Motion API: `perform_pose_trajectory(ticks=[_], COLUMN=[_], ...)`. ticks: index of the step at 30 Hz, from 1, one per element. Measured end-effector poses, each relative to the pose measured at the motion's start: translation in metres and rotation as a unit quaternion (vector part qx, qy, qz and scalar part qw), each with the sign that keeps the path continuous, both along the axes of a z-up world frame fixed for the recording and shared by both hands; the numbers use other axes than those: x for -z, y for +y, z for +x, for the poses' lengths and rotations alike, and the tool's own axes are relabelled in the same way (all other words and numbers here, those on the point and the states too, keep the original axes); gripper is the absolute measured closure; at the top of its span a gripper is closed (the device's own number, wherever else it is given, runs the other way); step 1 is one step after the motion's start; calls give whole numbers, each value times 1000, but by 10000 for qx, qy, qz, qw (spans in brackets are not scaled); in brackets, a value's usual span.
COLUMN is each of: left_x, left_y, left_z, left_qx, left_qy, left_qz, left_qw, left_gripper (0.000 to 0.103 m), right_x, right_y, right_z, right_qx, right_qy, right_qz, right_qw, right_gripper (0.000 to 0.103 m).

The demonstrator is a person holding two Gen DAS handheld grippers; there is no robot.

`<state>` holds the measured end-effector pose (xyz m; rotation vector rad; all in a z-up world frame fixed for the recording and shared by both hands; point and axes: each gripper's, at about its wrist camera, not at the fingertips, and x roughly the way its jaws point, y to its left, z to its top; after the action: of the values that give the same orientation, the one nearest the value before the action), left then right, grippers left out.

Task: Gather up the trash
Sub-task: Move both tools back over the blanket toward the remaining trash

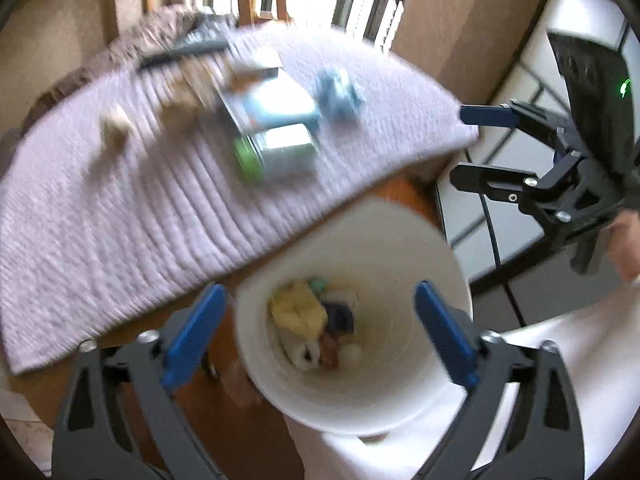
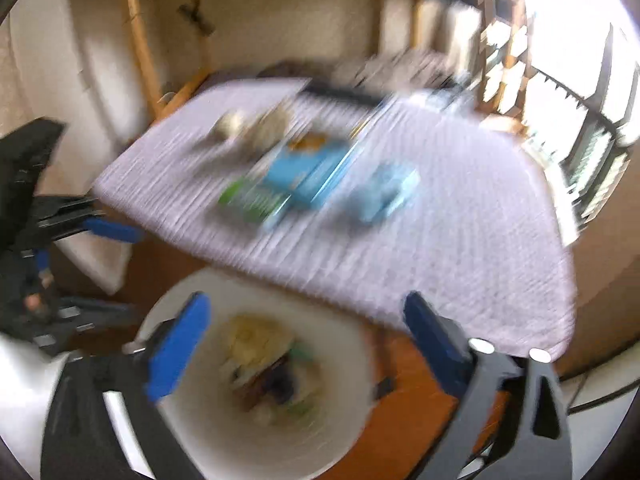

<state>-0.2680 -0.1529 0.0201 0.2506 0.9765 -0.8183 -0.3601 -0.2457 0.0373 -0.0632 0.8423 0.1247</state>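
Observation:
A white bin [image 1: 424,392] stands below the table edge with yellow, dark and white crumpled trash [image 1: 300,312] inside; it also shows in the right wrist view [image 2: 208,432]. My left gripper [image 1: 320,332] is open and empty above the bin. My right gripper [image 2: 304,344] is open and empty over the bin's far rim; it also shows in the left wrist view [image 1: 476,148]. On the lilac mat [image 1: 120,216] lie a green-capped can [image 1: 276,152], a blue box [image 1: 272,104], a crumpled blue wrapper [image 1: 340,92] and beige scraps [image 1: 116,126].
A dark strip-like object [image 1: 180,54] lies at the mat's far end. The wooden table [image 2: 416,412] shows beside the bin. A window with bars [image 2: 568,112] is behind. White tiled floor [image 1: 516,168] and a black cable [image 1: 496,248] lie to the right. Both views are blurred.

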Motion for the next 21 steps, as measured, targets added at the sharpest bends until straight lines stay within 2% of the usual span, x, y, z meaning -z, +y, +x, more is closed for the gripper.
perform_pose_trajectory(ticks=[2,5,6,10,17,21], left_x=[-19,-30,-31,-31,-8,2], left_y=[5,21,28,31,31,29], left_z=[15,37,53,94,155,174], left_qx=[-335,-947,-1287,-1951,-2402,-2438], left_qy=[-265,-430,-415,-393,-303,-288], left_qz=[-212,-450,-438,-320,-27,117], left_qw=[9989,9936,9898,9795,9702,9693], left_gripper=[2,2,2,2,2,2], right_x=[-9,-12,-9,0,23,32], right_y=[-11,-25,-32,-31,-47,-48], right_z=[7,35,47,68,103,117], right_qx=[200,469,535,714,998,996], right_qy=[-204,58,120,72,312,416], right_qz=[91,368,343,-23,389,397], right_qw=[9996,9982,9979,9974,9938,9934], right_gripper=[4,4,4,4,5,12])
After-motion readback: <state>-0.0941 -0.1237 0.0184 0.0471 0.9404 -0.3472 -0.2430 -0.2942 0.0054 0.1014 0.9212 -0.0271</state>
